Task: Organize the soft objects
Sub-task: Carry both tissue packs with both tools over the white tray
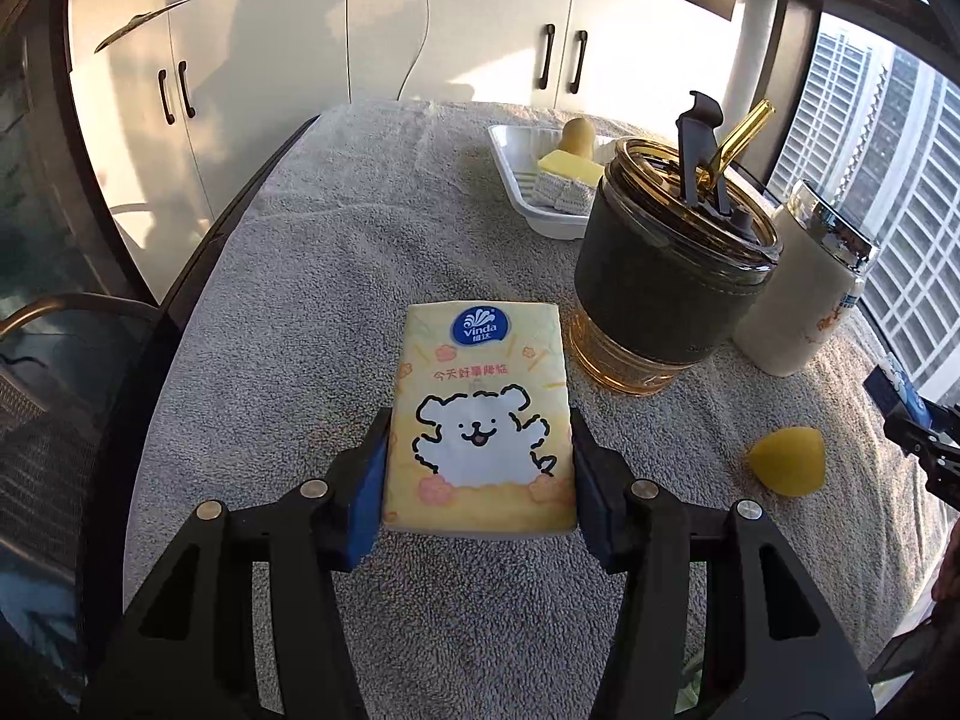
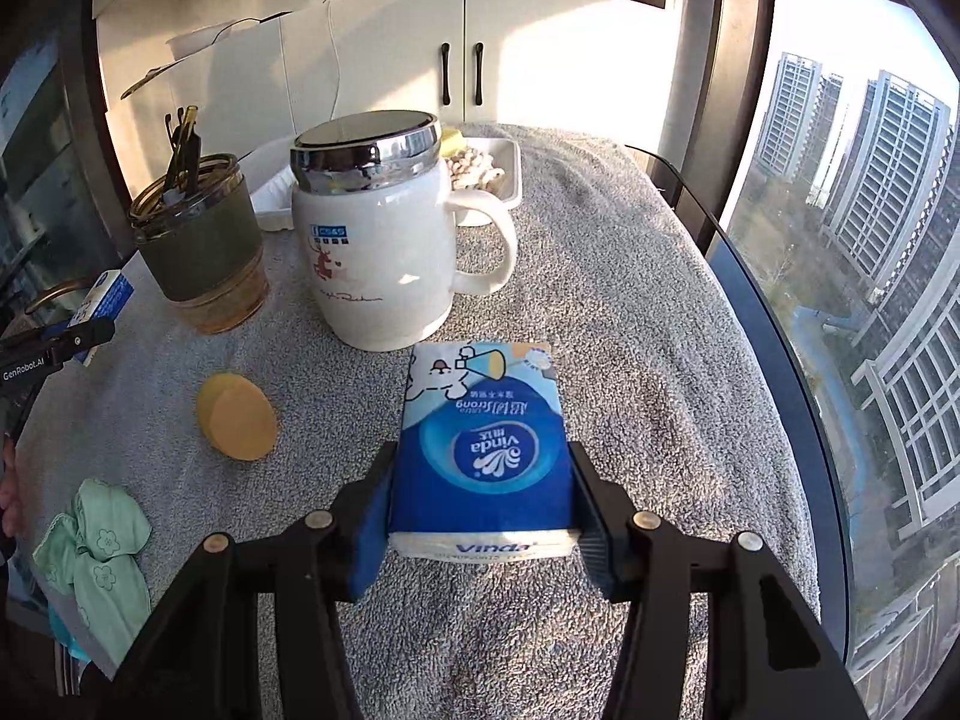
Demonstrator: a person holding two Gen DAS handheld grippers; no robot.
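Observation:
My left gripper (image 1: 480, 468) is shut on a yellow Vinda tissue pack (image 1: 480, 414) with a white dog drawing, held over the grey towel. My right gripper (image 2: 483, 498) is shut on a blue Vinda tissue pack (image 2: 486, 444). A yellow makeup sponge lies on the towel, seen in the left wrist view (image 1: 786, 459) and in the right wrist view (image 2: 239, 417). A white tray (image 1: 522, 180) at the far end holds a yellow sponge and a knitted cloth. A green cloth (image 2: 99, 546) lies at the table's near left edge.
A glass cup with a dark sleeve (image 1: 675, 282) and straw stands beside a white lidded mug (image 2: 384, 240) in the middle of the towel-covered table (image 1: 336, 276). White cabinets stand behind. A window is on the right.

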